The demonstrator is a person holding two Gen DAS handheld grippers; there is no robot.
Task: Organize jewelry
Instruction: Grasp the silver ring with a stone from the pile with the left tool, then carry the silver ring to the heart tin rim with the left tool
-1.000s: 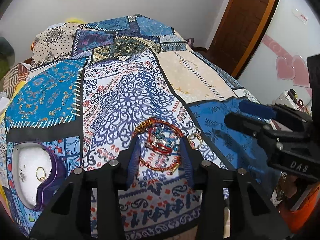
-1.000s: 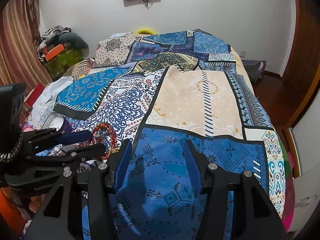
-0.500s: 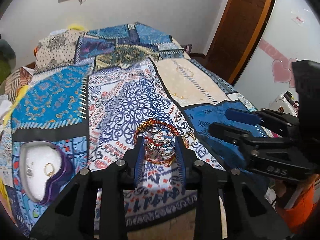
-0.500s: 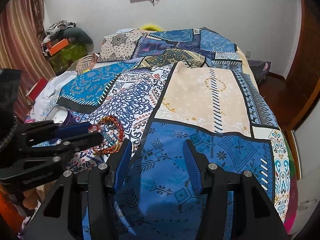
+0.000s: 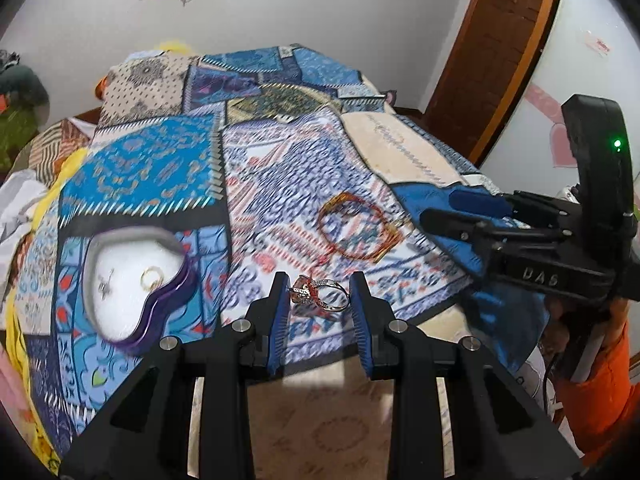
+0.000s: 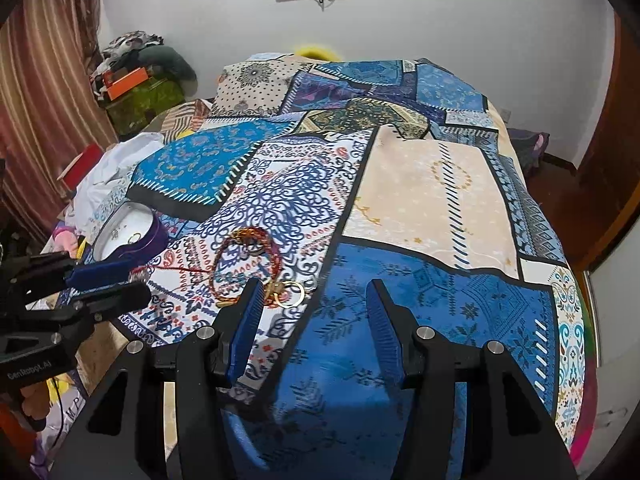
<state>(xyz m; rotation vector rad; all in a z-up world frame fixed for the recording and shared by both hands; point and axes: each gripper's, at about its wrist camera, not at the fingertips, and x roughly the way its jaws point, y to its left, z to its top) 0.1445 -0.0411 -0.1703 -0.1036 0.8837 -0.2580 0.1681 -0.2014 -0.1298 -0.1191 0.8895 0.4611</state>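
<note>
My left gripper (image 5: 319, 293) is shut on a silver ring with an orange stone (image 5: 319, 295), held just above the patchwork bedspread (image 5: 168, 172). A purple heart-shaped tray with a white lining (image 5: 132, 280) lies to its left, holding a gold ring (image 5: 151, 279) and a small silver piece (image 5: 105, 281). Red and orange bracelets (image 5: 356, 232) lie on the bedspread beyond the gripper. In the right wrist view the bracelets (image 6: 248, 264) and gold hoops (image 6: 294, 294) lie by my open, empty right gripper (image 6: 316, 300). The left gripper (image 6: 108, 280) shows at the left.
The bedspread (image 6: 432, 184) covers a bed that fills both views. The near edge of the bed runs under both grippers. A brown door (image 5: 496, 52) stands at the right. Clothes and boxes (image 6: 136, 76) pile up by a striped curtain at the far left.
My left gripper has closed on the ring, lifted it out of the bracelet pile and drawn back toward the bed's near edge, swinging left toward the tray. The right gripper has stayed open.
</note>
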